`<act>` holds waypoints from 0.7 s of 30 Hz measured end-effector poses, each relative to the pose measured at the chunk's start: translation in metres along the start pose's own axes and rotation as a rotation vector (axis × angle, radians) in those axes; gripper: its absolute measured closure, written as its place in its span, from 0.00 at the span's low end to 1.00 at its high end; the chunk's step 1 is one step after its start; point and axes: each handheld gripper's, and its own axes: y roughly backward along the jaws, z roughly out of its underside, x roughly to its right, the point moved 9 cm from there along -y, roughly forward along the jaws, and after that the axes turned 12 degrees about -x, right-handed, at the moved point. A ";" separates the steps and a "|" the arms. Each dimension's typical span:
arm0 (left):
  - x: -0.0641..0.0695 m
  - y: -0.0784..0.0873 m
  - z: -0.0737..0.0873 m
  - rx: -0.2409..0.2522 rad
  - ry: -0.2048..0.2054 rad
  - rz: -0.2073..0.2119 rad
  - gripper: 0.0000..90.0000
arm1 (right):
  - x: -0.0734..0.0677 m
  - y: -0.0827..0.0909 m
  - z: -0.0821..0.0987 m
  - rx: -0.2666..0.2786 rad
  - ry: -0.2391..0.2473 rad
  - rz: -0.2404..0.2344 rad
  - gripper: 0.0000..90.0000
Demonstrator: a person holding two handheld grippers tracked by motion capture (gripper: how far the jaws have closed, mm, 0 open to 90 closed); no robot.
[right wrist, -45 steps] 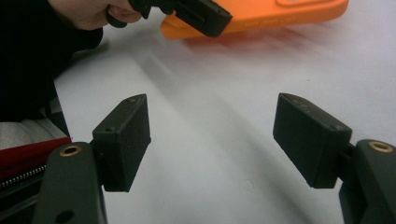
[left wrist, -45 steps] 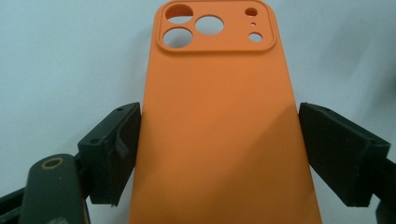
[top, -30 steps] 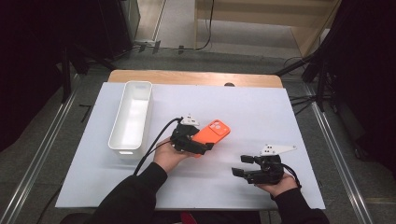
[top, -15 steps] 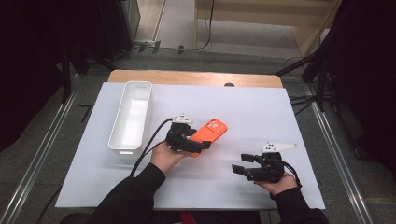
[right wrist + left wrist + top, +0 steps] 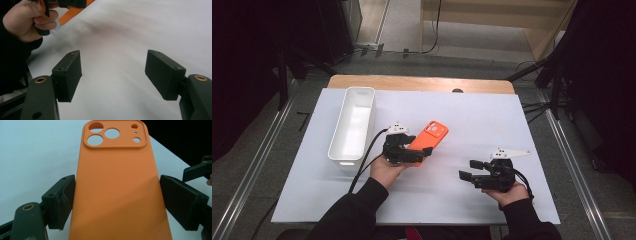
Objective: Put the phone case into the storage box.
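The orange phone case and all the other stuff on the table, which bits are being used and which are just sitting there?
Being used:
- orange phone case, clamped by its long edges in the left gripper
- right gripper, open with nothing between its jaws, resting low near the white table cover

Just sitting there:
- white tray, nothing in it, beside the left gripper

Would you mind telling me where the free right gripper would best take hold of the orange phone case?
Probably the camera-cutout end of the orange phone case, across its two long edges, coming from the far side. That end sticks out free beyond the left gripper, which clamps the near end; the right gripper is open.
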 end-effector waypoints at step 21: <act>0.001 0.002 0.012 0.089 0.047 -0.037 0.18 | -0.002 -0.002 -0.032 0.029 -0.082 0.037 0.31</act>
